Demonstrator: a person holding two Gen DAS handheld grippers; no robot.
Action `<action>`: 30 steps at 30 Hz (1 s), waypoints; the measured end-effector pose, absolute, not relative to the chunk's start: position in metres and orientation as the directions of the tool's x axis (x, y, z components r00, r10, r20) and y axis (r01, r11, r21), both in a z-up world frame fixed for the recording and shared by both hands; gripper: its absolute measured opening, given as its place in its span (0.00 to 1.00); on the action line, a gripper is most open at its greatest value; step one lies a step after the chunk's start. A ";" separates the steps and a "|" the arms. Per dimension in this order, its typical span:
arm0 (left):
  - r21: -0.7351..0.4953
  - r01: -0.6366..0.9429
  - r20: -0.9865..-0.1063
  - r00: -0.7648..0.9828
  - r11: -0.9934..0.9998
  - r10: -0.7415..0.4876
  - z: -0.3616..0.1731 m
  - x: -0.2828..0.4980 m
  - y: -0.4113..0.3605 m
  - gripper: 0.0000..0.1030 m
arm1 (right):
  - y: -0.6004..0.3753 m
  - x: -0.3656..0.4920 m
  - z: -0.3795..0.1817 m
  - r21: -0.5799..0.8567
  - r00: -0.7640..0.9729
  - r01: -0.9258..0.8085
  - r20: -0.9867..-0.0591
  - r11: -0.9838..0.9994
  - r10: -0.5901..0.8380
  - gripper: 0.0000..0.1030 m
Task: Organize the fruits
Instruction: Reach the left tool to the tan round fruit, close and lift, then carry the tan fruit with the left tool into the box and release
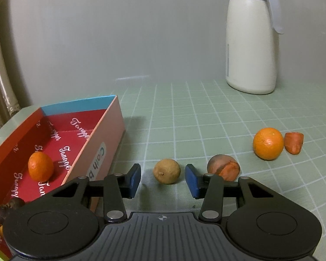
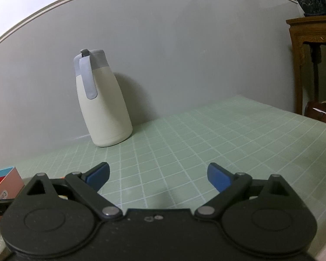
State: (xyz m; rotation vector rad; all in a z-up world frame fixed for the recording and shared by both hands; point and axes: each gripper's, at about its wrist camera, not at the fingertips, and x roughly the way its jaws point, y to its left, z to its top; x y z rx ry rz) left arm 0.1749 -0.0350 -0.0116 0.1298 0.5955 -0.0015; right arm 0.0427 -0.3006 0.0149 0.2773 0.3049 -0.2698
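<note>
In the left wrist view my left gripper [image 1: 163, 179] is open, its blue pads either side of a small brown round fruit [image 1: 167, 171] on the green grid mat, not touching it. A red box [image 1: 102, 152] at the left holds a small orange fruit [image 1: 40, 166] and a dark fruit [image 1: 9, 208] at its near end. To the right lie a brownish cut fruit [image 1: 223, 167], an orange [image 1: 268, 143] and an orange-red piece [image 1: 293, 142]. In the right wrist view my right gripper [image 2: 158, 175] is open and empty above the mat.
A white and grey thermos jug [image 1: 253, 41] stands at the back by the wall; it also shows in the right wrist view [image 2: 102, 102]. The box corner [image 2: 5, 181] shows at the left. A wooden stand [image 2: 310, 50] with a potted plant is beyond the table's right edge.
</note>
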 end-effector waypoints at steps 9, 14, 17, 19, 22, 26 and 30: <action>0.132 0.045 -0.561 0.827 0.990 0.037 -0.012 0.176 -0.037 0.36 | -0.299 0.044 0.012 0.225 0.916 0.294 -0.342 0.929 -0.207 0.94; 0.128 0.040 -0.558 0.829 0.991 0.039 -0.012 0.176 -0.036 0.32 | -0.299 0.043 0.012 0.220 0.917 0.289 -0.343 0.932 -0.203 0.94; 0.126 0.036 -0.542 0.839 0.991 0.038 -0.011 0.173 -0.036 0.28 | -0.299 0.046 0.013 0.222 0.918 0.284 -0.344 0.933 -0.197 0.94; 0.129 0.039 -0.534 0.845 0.991 0.036 -0.010 0.171 -0.037 0.28 | -0.299 0.046 0.013 0.220 0.918 0.283 -0.344 0.933 -0.198 0.94; 0.131 0.042 -0.522 0.853 0.990 0.033 -0.009 0.168 -0.037 0.26 | -0.298 0.045 0.013 0.222 0.919 0.281 -0.344 0.934 -0.195 0.95; 0.126 0.050 -0.507 0.862 0.991 0.021 -0.007 0.162 -0.036 0.25 | -0.297 0.045 0.013 0.222 0.920 0.280 -0.342 0.934 -0.194 0.94; 0.130 0.062 -0.493 0.870 0.990 0.011 -0.005 0.154 -0.035 0.25 | -0.296 0.046 0.013 0.220 0.920 0.277 -0.343 0.935 -0.192 0.94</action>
